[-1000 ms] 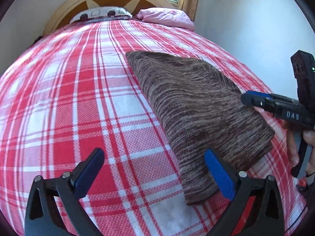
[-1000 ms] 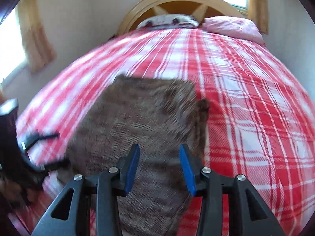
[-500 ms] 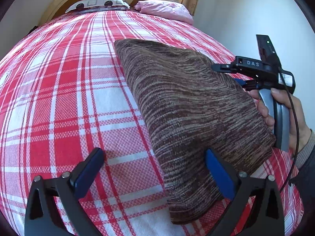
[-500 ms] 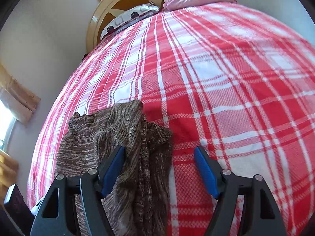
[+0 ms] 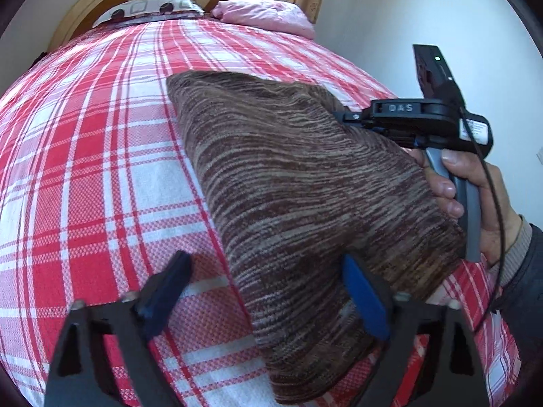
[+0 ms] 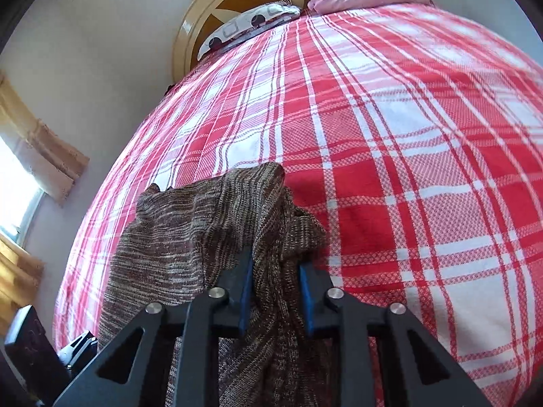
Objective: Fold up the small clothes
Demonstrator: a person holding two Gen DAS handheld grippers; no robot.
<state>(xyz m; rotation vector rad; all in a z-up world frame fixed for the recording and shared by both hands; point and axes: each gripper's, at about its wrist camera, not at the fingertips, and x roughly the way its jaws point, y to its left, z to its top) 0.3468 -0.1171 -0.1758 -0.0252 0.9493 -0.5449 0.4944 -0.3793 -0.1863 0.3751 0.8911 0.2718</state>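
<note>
A brown striped knit garment (image 5: 305, 183) lies on the red and white plaid bed cover (image 5: 101, 156). My left gripper (image 5: 268, 298) is open, its jaws straddling the garment's near left edge low over the bed. My right gripper (image 6: 275, 288) is shut on a bunched edge of the same garment (image 6: 210, 234) and holds that edge lifted off the bed. In the left wrist view the right gripper's body (image 5: 417, 118) and the hand holding it sit at the garment's right side; its fingertips are hidden by the cloth.
Two pillows lie at the headboard: a patterned grey one (image 5: 149, 8) and a pink one (image 5: 268, 17). A white wall (image 5: 424, 17) runs along the bed's right side. Curtains (image 6: 44, 149) hang at a window left of the bed.
My right gripper has closed on the garment's right edge and raised it. My left gripper has stayed open and moved closer to the garment's near edge.
</note>
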